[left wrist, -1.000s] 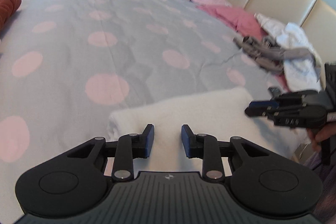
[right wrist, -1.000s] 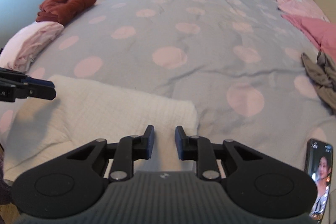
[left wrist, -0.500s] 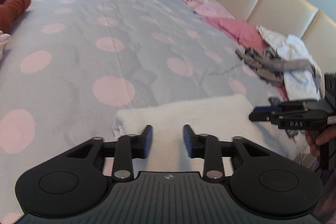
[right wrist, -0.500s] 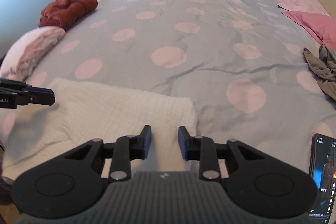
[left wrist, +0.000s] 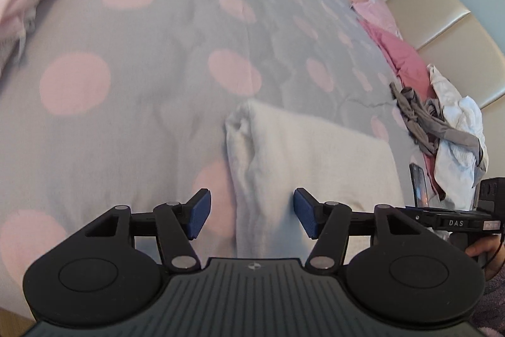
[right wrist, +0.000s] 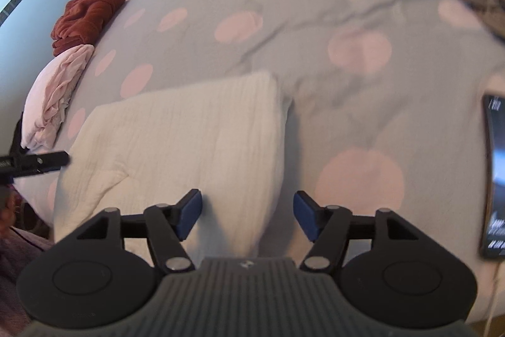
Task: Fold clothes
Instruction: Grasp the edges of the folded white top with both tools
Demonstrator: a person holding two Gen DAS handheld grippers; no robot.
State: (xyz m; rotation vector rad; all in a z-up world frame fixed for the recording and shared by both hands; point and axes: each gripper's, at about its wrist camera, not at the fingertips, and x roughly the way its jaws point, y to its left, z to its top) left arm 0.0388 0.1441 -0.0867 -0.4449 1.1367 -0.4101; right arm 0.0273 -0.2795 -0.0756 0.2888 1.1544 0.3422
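Observation:
A folded white ribbed cloth point(left wrist: 315, 153) lies on the grey bedspread with pink dots point(left wrist: 132, 59); it also shows in the right wrist view point(right wrist: 189, 131). My left gripper point(left wrist: 252, 214) is open and empty, its jaws either side of the cloth's left folded edge. My right gripper point(right wrist: 247, 215) is open and empty, its jaws either side of the cloth's right edge. The right gripper's body point(left wrist: 454, 221) shows at the right of the left wrist view. The left gripper's tip point(right wrist: 41, 161) shows at the left of the right wrist view.
A pile of grey and white clothes point(left wrist: 448, 128) and pink bedding point(left wrist: 407, 65) lie by the beige headboard point(left wrist: 442, 21). A phone point(right wrist: 494, 176) lies at the bed's near right. A rust-red garment point(right wrist: 88, 18) and a pale pink one point(right wrist: 56, 93) lie at the left edge.
Both grippers have opened wider and dropped close to the white cloth, the left swinging to its left edge and the right to its right edge.

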